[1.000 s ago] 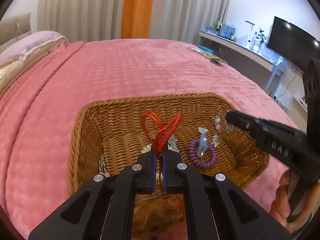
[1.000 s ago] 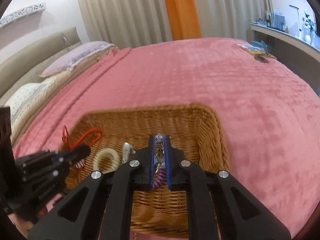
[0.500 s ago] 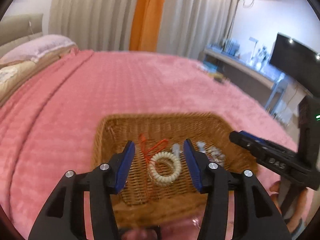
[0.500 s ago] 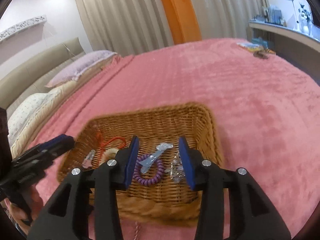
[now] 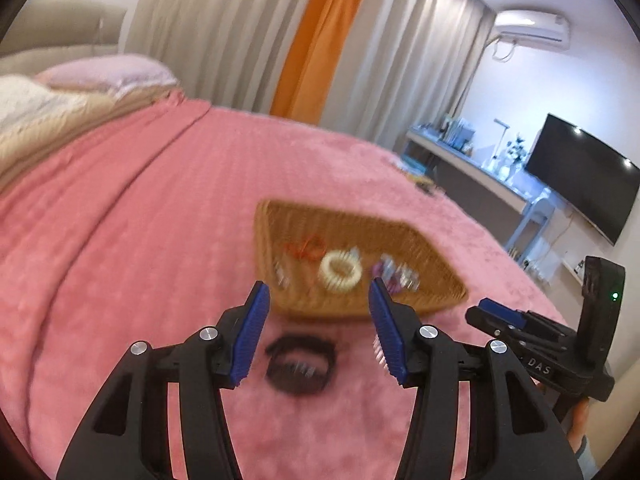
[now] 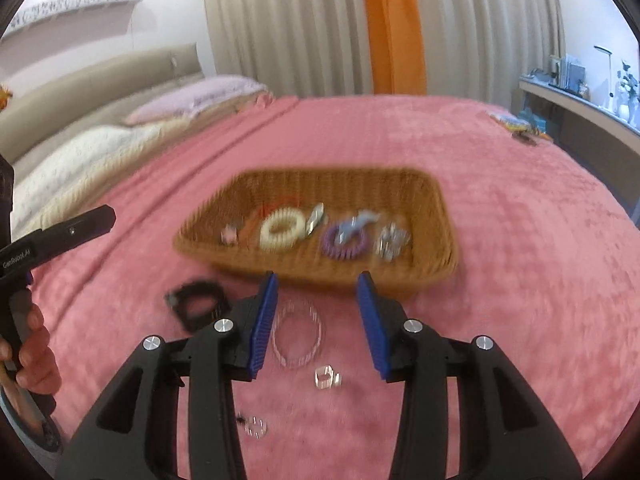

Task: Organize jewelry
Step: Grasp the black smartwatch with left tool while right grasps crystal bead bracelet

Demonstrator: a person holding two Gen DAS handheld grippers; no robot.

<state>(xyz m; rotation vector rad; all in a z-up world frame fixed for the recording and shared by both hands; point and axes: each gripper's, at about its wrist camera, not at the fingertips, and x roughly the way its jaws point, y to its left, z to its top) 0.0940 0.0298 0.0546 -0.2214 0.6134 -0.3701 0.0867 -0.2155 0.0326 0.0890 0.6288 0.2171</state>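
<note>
Wicker basket [image 6: 436, 216] sits on the pink bed [image 6: 520, 240], ahead of both grippers and clear of their fingers. Left gripper [image 5: 316, 320]: jaws have just been opening, now parted moderately wide, nothing between the pads; a black bracelet [image 5: 300, 364] lies on the bed just below the gap, not touched. Right gripper [image 6: 316, 312]: jaws likewise have just been opening, parted somewhat narrower, empty; a clear pink bead bracelet [image 6: 298, 336] lies on the bed beneath the gap beside the left finger. Basket contents, left to right in the right wrist view: one small pinkish piece [image 6: 229, 236], one red cord [image 6: 276, 204], one cream coil tie [image 6: 282, 230], one silver clip [image 6: 316, 216], one purple coil tie [image 6: 344, 246] with a blue dolphin clip [image 6: 360, 222] on it, one clear crystal cluster [image 6: 392, 240]. On the bed near the fingers: two bracelets, two small clear pieces [image 6: 326, 378]. Both grippers tilt downward toward the bed; motion blur on the basket.
</note>
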